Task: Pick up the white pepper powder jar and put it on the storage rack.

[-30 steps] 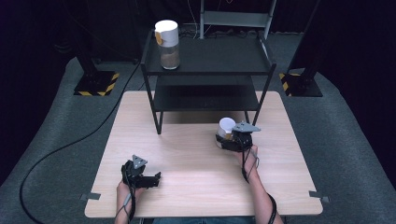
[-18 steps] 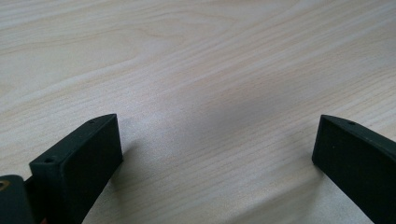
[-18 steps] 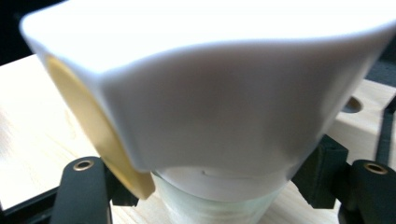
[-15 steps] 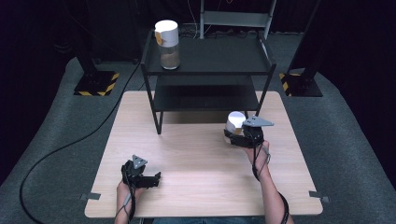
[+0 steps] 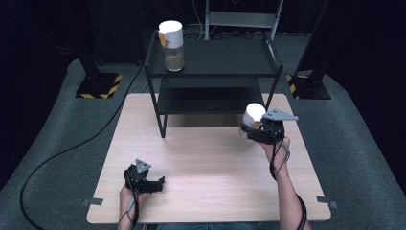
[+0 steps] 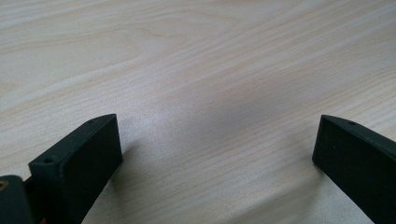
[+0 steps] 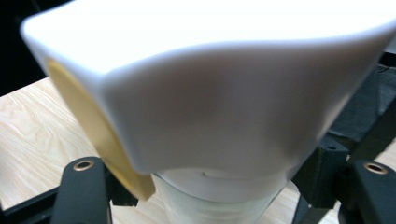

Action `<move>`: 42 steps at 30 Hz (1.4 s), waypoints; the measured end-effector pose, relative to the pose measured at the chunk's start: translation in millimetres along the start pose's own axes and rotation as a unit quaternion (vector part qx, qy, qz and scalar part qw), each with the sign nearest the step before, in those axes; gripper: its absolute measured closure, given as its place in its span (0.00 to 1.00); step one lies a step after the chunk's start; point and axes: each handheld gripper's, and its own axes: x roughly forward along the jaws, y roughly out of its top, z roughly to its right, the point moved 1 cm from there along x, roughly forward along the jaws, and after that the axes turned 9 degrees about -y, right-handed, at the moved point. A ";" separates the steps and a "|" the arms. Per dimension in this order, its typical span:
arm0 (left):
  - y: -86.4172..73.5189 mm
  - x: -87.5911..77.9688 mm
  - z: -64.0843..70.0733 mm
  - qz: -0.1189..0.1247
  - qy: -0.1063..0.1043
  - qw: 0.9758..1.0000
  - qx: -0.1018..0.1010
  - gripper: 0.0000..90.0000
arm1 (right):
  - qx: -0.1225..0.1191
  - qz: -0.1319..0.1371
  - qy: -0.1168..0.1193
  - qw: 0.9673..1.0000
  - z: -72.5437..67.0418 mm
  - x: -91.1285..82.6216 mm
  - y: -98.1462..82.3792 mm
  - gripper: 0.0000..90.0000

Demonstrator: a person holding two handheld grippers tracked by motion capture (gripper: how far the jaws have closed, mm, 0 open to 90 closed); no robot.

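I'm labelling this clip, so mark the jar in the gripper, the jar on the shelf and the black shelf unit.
held jar [image 5: 253, 115], high view, white lid
shelf jar [image 5: 173, 55], high view, clear body
black shelf unit [image 5: 225, 60], high view, bare top shelf

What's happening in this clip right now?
A person works at a wooden table with a handheld gripper in each hand. The right gripper is shut on a white-lidded jar and holds it above the table, in front of a black two-tier shelf. A matching jar stands upright on the shelf's top tier, at its left end. The left gripper rests low near the table's near edge, jaws open with nothing between them.
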 end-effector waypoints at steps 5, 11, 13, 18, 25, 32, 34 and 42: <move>-0.1 0.0 0.0 0.000 0.000 1.000 0.000 0.01 | 0.000 -0.003 -0.010 1.000 3.3 -5.6 6.0 0.33; 0.0 0.0 0.0 0.000 0.000 1.000 0.000 0.01 | 0.001 -0.006 -0.015 1.000 8.2 -10.7 10.8 0.33; -0.1 0.0 0.1 0.000 0.000 1.000 0.000 0.01 | 0.001 -0.004 -0.017 1.000 9.0 -12.4 12.2 0.33; -0.1 0.0 0.0 0.000 0.000 1.000 0.000 0.01 | 0.003 -0.004 -0.017 1.000 11.0 -16.0 18.5 0.33; 0.0 0.0 -0.1 0.000 0.000 1.000 0.000 0.01 | -0.003 -0.002 -0.023 1.000 12.8 -21.6 28.5 0.33; -0.1 0.0 0.0 0.000 0.000 1.000 0.000 0.01 | -0.007 0.005 -0.024 1.000 14.4 -27.8 39.1 0.33; 0.0 0.0 0.0 0.000 0.000 1.000 0.000 0.01 | -0.008 0.006 -0.023 1.000 14.7 -29.1 42.2 0.33; 0.1 0.0 0.0 0.000 0.001 1.000 0.000 0.01 | -0.020 0.009 -0.022 1.000 14.1 -32.5 57.0 0.33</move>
